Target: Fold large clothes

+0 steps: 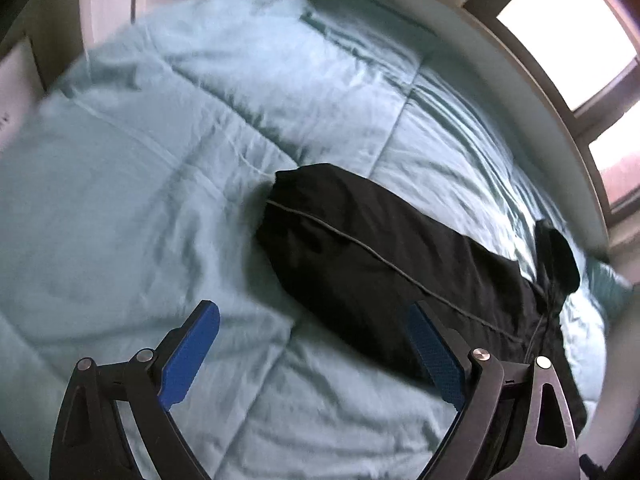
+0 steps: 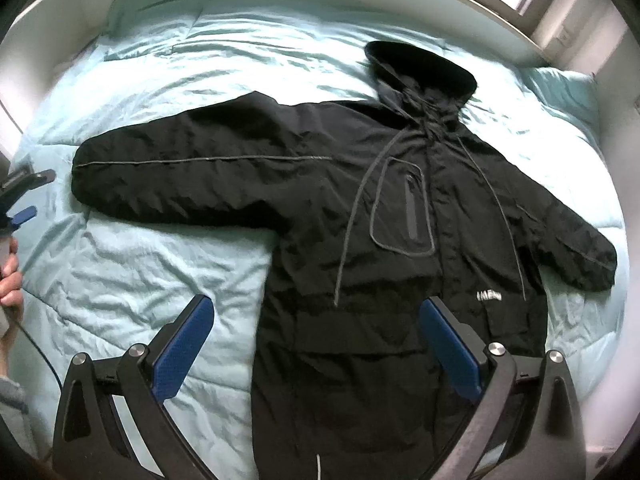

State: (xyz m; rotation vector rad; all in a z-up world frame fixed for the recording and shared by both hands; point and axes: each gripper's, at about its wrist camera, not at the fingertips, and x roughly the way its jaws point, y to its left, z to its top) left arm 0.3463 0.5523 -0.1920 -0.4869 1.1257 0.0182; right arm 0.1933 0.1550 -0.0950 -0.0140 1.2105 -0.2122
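A black hooded jacket (image 2: 360,240) lies spread flat, front up, on a pale blue bed cover (image 2: 140,280), both sleeves stretched out and the hood at the top. In the left wrist view its left sleeve (image 1: 360,248) runs from the cuff toward the lower right. My left gripper (image 1: 312,320) hovers open just short of the cuff, with nothing between its blue pads. My right gripper (image 2: 316,320) is open above the jacket's lower body, holding nothing. The left gripper (image 2: 24,196) also shows at the far left edge, held by a hand (image 2: 10,280).
The pale blue quilt (image 1: 140,200) covers the whole bed. A window (image 1: 568,36) and a white wall run along the far side. A pillow (image 2: 560,88) lies at the upper right near the hood. A cable (image 2: 44,356) hangs below the hand.
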